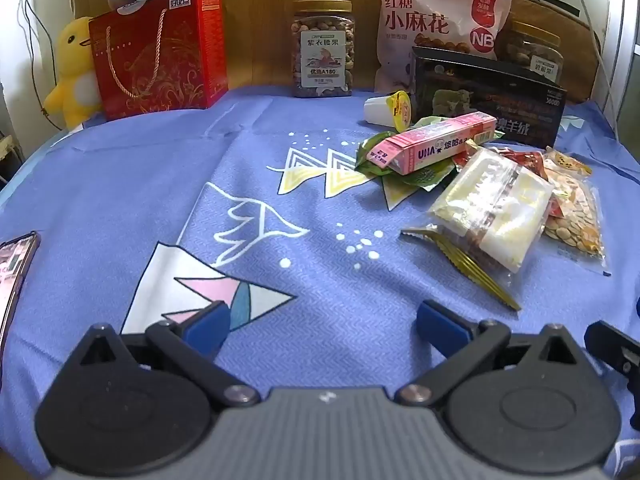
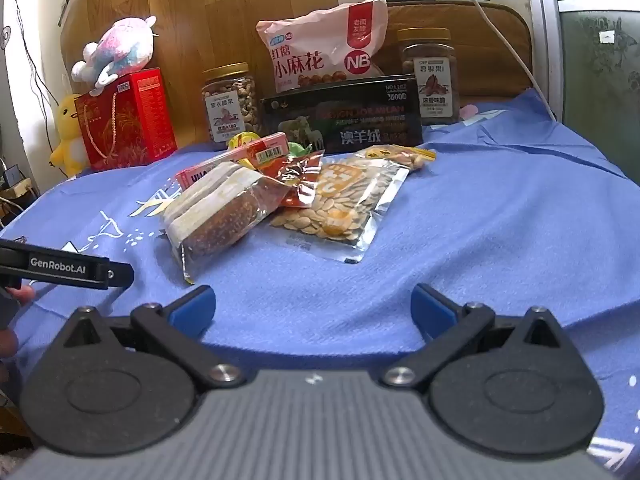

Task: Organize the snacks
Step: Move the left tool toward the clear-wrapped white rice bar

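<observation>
A heap of snacks lies on the blue cloth (image 1: 320, 216): a pink UHA candy box (image 1: 436, 142), green packets (image 1: 384, 160), a clear pack of cake slices (image 1: 488, 208), a seed bag (image 1: 576, 216) and a jelly cup (image 1: 390, 109). In the right wrist view I see the cake pack (image 2: 220, 208), the seed bag (image 2: 344, 204) and a red packet (image 2: 296, 184). My left gripper (image 1: 320, 322) is open and empty, left of the heap. My right gripper (image 2: 312, 306) is open and empty, just in front of the heap.
Along the back stand a red gift box (image 1: 160, 48), a nut jar (image 1: 322, 48), a pink snack bag (image 1: 436, 20), a black box (image 1: 488, 96) and a second jar (image 2: 430, 76). A yellow plush (image 1: 74, 72) and a phone (image 1: 16, 272) are at left.
</observation>
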Tool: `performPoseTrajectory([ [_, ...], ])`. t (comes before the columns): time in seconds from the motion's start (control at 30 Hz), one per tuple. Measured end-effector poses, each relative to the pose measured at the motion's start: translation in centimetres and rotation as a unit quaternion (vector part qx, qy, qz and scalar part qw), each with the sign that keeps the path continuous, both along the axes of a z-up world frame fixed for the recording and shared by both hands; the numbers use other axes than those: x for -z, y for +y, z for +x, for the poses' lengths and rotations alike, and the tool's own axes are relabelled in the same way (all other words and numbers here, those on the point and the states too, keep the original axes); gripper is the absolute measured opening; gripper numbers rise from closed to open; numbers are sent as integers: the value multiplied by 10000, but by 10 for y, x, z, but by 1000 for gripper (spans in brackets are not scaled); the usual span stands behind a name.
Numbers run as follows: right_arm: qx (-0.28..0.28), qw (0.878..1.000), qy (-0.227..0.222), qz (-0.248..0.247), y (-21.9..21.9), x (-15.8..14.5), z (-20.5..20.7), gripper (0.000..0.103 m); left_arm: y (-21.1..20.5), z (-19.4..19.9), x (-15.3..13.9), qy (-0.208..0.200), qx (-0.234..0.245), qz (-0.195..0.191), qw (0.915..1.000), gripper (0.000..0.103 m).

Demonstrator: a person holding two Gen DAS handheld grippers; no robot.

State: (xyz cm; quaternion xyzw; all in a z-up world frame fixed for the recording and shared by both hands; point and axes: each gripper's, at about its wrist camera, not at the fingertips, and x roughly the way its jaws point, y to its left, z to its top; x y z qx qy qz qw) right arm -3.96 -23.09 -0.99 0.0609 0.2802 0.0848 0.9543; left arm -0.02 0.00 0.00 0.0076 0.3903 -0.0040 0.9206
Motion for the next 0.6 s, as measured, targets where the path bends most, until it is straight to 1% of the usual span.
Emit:
performPoseTrajectory([
  [0.17, -55, 10000, -9, -44, 2, 0, -4, 103, 0, -2, 0, -56, 49, -6, 10000, 103],
  [0.3, -58, 9998, -90, 136, -1, 1, -3, 103, -1, -4, 0, -99, 122, 9, 9999, 103],
  [0.43, -71, 9997, -224, 108, 1, 4, -8, 103, -1, -13, 0, -306, 216, 3, 9993, 103],
  [0.47, -74, 9997, -223, 113, 0, 4, -7, 103, 4, -17, 3, -363, 271, -51, 9990, 103],
  [0.6, -115, 9998, -183, 46, 1, 1, -5, 103, 5, -17, 1, -334, 357, -71, 9988, 103],
])
